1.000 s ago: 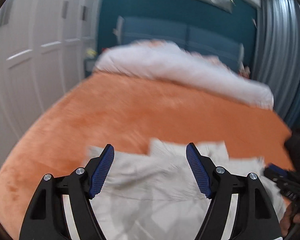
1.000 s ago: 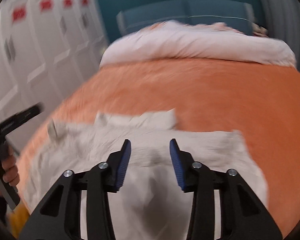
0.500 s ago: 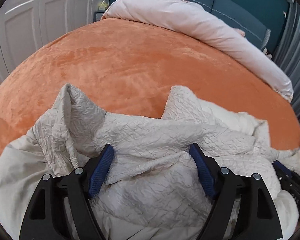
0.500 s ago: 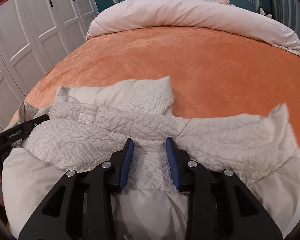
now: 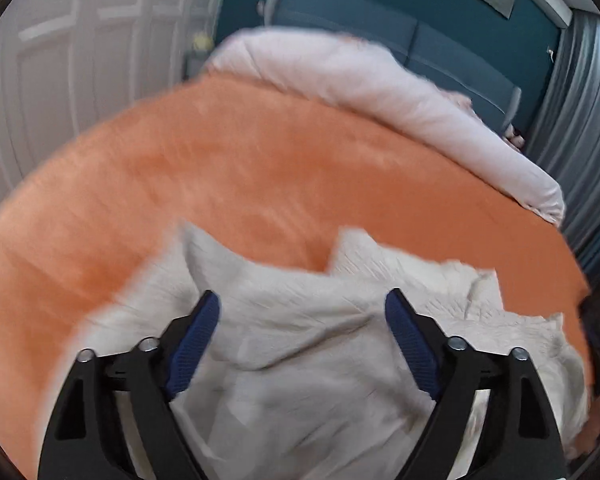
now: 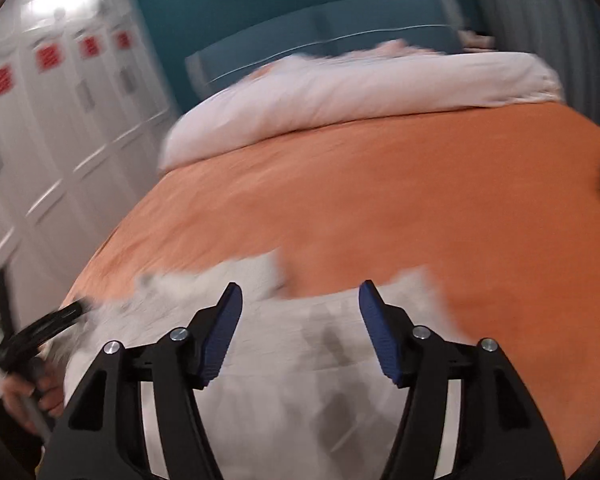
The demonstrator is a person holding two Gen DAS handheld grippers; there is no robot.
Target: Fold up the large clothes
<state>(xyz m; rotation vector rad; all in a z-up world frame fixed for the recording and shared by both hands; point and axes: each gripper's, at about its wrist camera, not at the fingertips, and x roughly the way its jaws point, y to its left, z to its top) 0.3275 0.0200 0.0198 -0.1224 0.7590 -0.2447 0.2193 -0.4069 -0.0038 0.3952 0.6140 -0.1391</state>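
We view from two wrist cameras, each looking forward and downward along its own fingers, close above the cream garment (image 5: 300, 344). Both views share the orange bed cover (image 6: 420, 200) and the headboard (image 5: 380, 36).

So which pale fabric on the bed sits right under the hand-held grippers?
The crinkled cream garment, lying at the near edge of the orange bedspread. The pinkish-white duvet is rolled up at the headboard end.

The garment (image 5: 300, 344) lies crumpled on the near end of the bed cover (image 5: 260, 176). Behind it the cover runs bare to a rolled duvet (image 5: 380, 92) lying across the far end — with the headboard (image 5: 380, 36) behind that. Wardrobe doors (image 5: 80, 52) stand to the left, a curtain (image 5: 576, 120) to the right.
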